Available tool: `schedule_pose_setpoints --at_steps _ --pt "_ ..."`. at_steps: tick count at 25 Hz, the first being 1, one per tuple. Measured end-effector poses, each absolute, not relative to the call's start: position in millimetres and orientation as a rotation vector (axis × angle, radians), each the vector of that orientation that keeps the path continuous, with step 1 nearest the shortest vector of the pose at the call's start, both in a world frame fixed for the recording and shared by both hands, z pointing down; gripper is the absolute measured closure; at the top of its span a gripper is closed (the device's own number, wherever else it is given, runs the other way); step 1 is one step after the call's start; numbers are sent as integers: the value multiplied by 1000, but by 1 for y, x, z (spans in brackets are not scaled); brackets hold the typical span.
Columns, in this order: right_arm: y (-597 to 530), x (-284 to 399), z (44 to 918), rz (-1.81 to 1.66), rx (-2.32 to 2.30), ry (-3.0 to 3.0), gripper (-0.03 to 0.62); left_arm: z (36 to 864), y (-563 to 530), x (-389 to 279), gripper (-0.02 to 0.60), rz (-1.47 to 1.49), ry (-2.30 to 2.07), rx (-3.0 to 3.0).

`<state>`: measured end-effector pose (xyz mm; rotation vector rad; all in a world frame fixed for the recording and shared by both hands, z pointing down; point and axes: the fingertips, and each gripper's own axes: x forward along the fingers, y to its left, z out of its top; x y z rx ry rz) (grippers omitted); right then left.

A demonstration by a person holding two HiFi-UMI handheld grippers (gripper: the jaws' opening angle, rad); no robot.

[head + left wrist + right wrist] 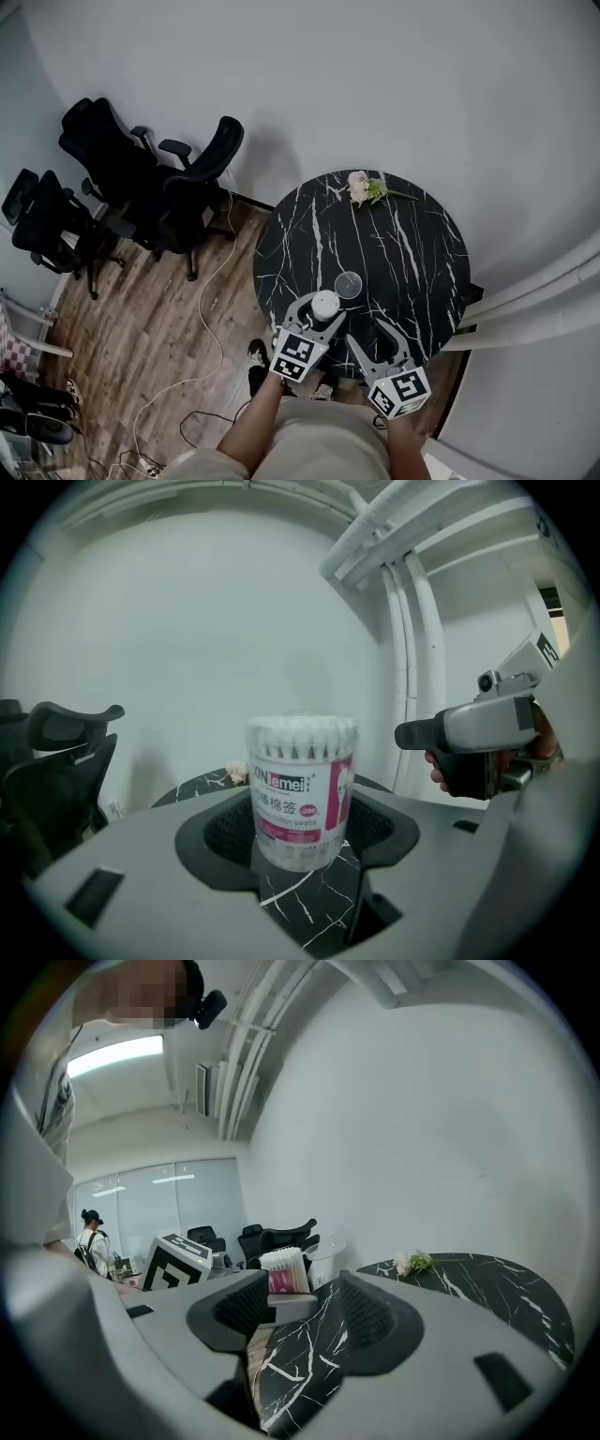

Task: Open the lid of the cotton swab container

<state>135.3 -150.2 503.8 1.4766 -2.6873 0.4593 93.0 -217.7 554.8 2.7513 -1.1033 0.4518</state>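
Note:
The cotton swab container [324, 304] stands near the front edge of the round black marble table [412, 253]. It is a clear tub with a pink and white label [300, 794], and the white swab tips show at its top. It also shows in the right gripper view [286, 1271]. My left gripper [323, 310] [302, 834] stands open around it, one pad on each side. A clear round lid [348, 284] [328, 1247] lies flat on the table just beyond the tub. My right gripper [370, 336] [305, 1302] is open and empty, to the right of the tub.
A pale pink flower with a green stem [364, 187] [411, 1262] lies at the table's far edge. Black office chairs [150, 187] stand on the wooden floor to the left, where a white cable [211, 309] runs. A white wall curves behind the table.

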Motion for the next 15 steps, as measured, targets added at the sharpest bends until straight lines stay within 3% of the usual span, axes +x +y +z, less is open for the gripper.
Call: schedule_pose_setpoints --at_steps 5,15 --pt "-150 137 508 449 1472 -2674 336 557 -221 94 311 454 -1101 2742" --pt "-157 138 508 458 1494 -2671 457 552 -230 94 313 471 -1113 2756"
